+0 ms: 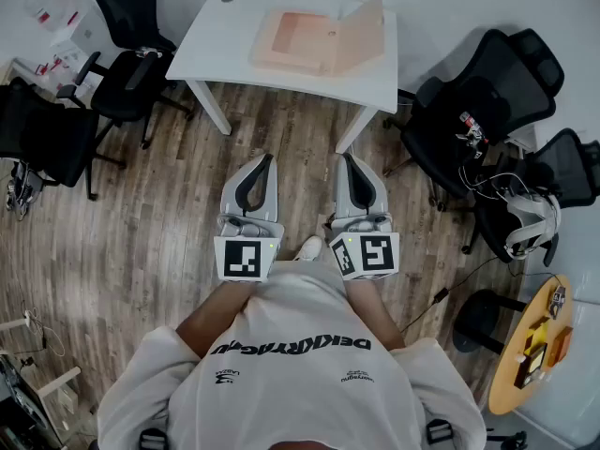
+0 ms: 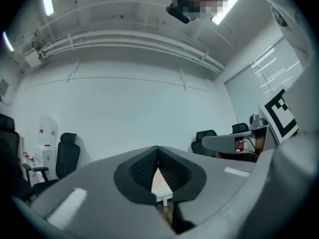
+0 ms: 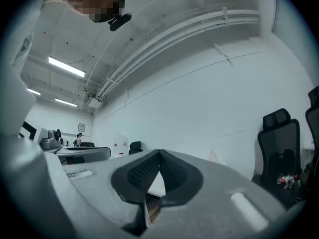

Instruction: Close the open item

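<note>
Left hand-held gripper (image 1: 264,158) and right hand-held gripper (image 1: 346,157) sit side by side in the lower middle of the head view, close to the person's body and pointing up the frame. Both have their jaws pressed together with nothing between them. In each gripper view the ribbed pads meet at the tip, and only a sliver of desk shows through the gap behind them.

What I have to close is a flat peach-coloured box (image 1: 292,41) in the upper middle of the head view. It lies on the right half of a white desk (image 1: 225,36), well apart from both grippers, with bare wooden floor (image 1: 281,120) between. Its lid (image 1: 362,28) stands up at a tilt on the box's right side and appears to hinge along that edge. Black office chairs (image 1: 131,59) stand to either side of the desk.

I judge the box to be thin card or light plastic: little weight, panels that may flex, and a lid that should swing over at a gentle push. The base looks likely to skate on the smooth desk if pushed sideways.

I would not pinch anything. I would set the right tip against the outer face of the lid near the middle of its free upper edge and tip it leftward. The left tip would rest on the box's left rim to keep the base from sliding. Pressing near a corner could twist the lid, so I would stay central.
</note>
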